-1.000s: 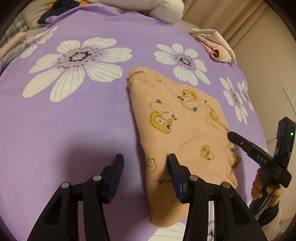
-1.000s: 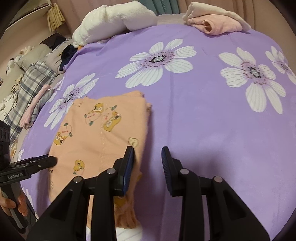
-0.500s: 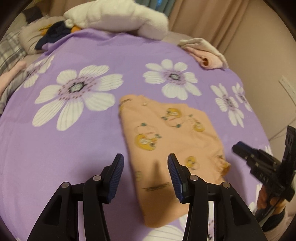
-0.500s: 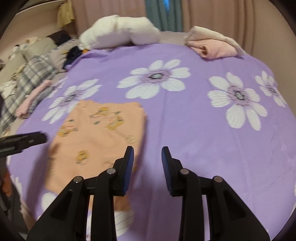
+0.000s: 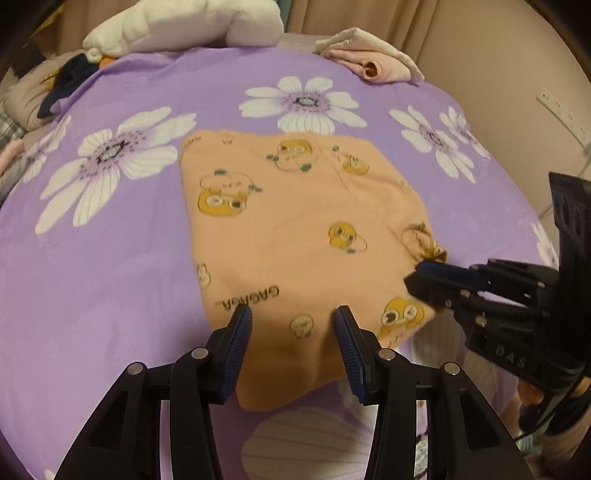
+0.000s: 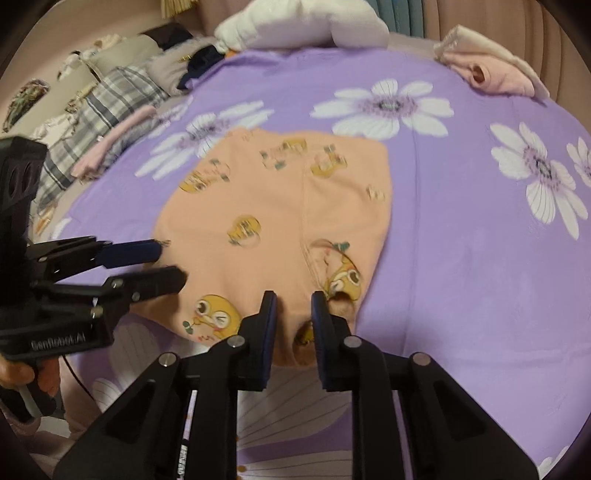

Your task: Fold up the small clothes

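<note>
Both grippers sit nearer the garment's near edge than a second ago, and the right gripper's (image 6: 293,314) jaws have just been closing, with a fold of peach cloth between them.

Across most of both views spreads the purple bedspread (image 5: 110,266) with its white flowers. At the centre of each frame lies the garment (image 5: 295,229), peach with yellow cartoon prints, folded flat into a rough rectangle; its near edge reaches the lower middle of the frame. A white pillow (image 5: 184,26) fills the top of the left view, and a pink bundle (image 5: 373,62) sits at upper right. Plaid clothes (image 6: 96,114) are stacked at the upper left of the right view.

The left gripper (image 5: 293,325) hangs released over the garment's near edge, pads apart. The right gripper's narrow jaws straddle the bunched lower right corner; I cannot tell whether the pads press the cloth. A hand (image 6: 33,376) shows at lower left.
</note>
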`<action>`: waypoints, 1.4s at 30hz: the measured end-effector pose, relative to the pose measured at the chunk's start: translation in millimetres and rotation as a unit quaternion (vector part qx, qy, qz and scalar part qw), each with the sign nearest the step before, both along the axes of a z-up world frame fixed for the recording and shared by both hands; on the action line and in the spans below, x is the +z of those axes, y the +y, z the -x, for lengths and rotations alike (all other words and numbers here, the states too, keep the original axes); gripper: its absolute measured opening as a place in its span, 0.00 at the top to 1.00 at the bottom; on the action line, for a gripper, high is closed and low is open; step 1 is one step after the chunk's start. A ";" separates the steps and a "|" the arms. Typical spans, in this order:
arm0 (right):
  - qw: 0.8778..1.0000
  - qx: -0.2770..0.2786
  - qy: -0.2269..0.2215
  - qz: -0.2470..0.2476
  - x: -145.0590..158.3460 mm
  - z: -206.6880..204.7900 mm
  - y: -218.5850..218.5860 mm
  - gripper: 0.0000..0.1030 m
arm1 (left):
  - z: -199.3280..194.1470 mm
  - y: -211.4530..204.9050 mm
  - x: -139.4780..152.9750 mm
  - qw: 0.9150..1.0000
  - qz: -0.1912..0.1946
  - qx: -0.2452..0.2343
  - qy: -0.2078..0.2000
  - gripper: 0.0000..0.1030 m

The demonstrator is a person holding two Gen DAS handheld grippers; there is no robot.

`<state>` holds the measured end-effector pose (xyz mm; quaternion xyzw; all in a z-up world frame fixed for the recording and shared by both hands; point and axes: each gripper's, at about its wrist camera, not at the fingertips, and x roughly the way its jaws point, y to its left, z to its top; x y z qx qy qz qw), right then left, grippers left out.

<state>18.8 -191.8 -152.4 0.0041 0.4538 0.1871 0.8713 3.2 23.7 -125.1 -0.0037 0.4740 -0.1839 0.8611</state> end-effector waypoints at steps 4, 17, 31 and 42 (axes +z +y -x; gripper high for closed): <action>1.000 0.000 0.003 0.006 -3.8 3.1 -0.5 0.85 | 6.1 4.1 2.8 1.000 0.001 -0.003 -0.001 0.54; 1.000 -0.013 0.017 -0.009 1.7 11.5 -16.7 0.81 | 18.3 39.4 2.2 0.999 0.013 0.049 0.021 0.54; 0.998 -0.049 -0.024 -0.026 71.5 31.8 -28.0 0.09 | 19.3 30.7 62.0 0.996 -0.020 0.091 -0.004 0.07; 0.997 -0.055 -0.057 0.013 119.8 59.5 -20.9 0.00 | 40.4 26.0 99.1 0.994 -0.054 0.098 0.007 0.03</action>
